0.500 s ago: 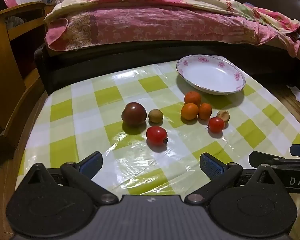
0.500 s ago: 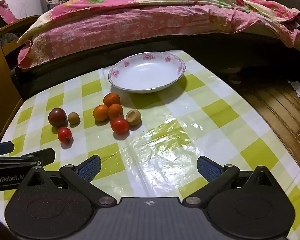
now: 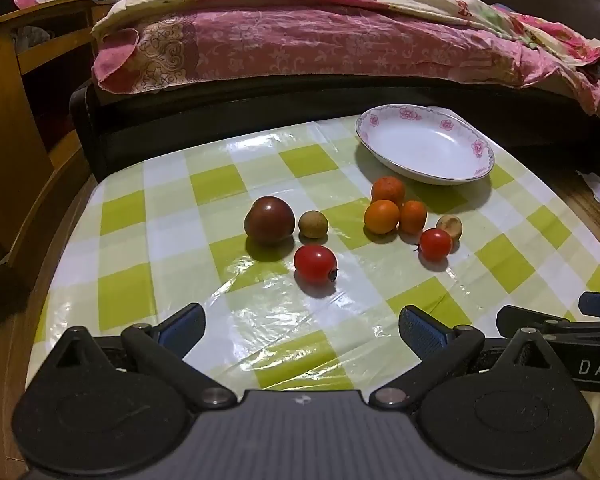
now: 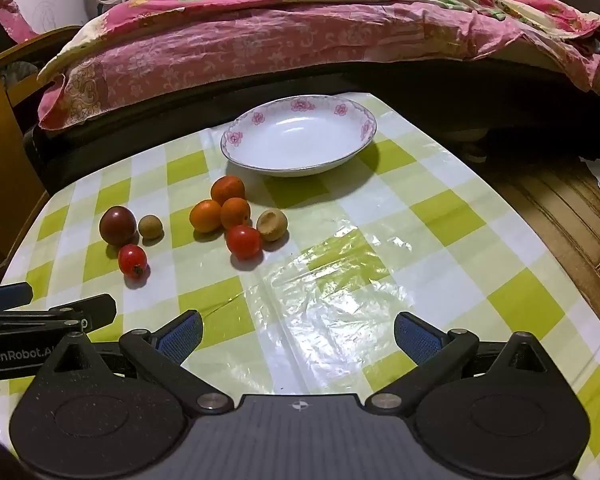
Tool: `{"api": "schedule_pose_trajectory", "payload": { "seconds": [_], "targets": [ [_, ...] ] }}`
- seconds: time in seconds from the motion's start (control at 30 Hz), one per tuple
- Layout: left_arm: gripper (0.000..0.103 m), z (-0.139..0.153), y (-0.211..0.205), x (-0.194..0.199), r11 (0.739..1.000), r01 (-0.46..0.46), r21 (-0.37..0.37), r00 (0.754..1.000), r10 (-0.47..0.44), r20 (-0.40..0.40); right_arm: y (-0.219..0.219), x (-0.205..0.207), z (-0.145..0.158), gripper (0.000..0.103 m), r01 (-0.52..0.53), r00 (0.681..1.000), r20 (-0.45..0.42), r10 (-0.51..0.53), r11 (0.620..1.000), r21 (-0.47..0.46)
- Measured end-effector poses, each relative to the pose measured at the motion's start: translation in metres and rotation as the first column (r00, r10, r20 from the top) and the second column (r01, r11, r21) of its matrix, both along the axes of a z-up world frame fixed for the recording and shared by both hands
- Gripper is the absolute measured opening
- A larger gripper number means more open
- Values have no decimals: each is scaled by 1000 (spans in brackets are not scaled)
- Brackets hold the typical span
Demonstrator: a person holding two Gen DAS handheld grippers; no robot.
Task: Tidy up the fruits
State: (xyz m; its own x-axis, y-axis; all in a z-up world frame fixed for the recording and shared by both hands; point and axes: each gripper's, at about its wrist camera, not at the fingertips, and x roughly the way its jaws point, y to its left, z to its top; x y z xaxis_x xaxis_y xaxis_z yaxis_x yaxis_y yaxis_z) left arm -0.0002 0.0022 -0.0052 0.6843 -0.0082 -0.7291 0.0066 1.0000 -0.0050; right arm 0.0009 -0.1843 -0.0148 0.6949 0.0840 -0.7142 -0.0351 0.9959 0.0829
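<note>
Several small fruits lie on a green-checked tablecloth (image 3: 204, 216). A dark purple fruit (image 3: 269, 219), a small brown fruit (image 3: 313, 224) and a red tomato (image 3: 315, 263) sit left of three orange fruits (image 3: 382, 216). A second red tomato (image 3: 435, 244) and a tan fruit (image 3: 450, 226) lie to their right. An empty white floral dish (image 3: 424, 143) stands behind them; it also shows in the right wrist view (image 4: 298, 136). My left gripper (image 3: 302, 330) is open and empty, short of the fruits. My right gripper (image 4: 298, 334) is open and empty, right of the fruits (image 4: 243, 241).
A bed with a pink quilt (image 3: 320, 36) runs along the table's far edge. A wooden shelf (image 3: 16, 92) stands at the left. Wooden floor (image 4: 560, 208) lies beyond the table's right edge. Each gripper's side shows in the other's view.
Both grippers have moved slightly forward toward the fruits. The fruits and the dish have not moved.
</note>
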Motion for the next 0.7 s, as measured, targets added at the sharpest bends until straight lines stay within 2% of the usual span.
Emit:
{"api": "schedule_pose_trajectory", "payload": {
  "seconds": [0.7],
  "targets": [
    [103,0,1,0,1000,-1,3,1000,1,-2,-1,6,2,97,-16,1000,-22,16,1000,1]
  ]
}}
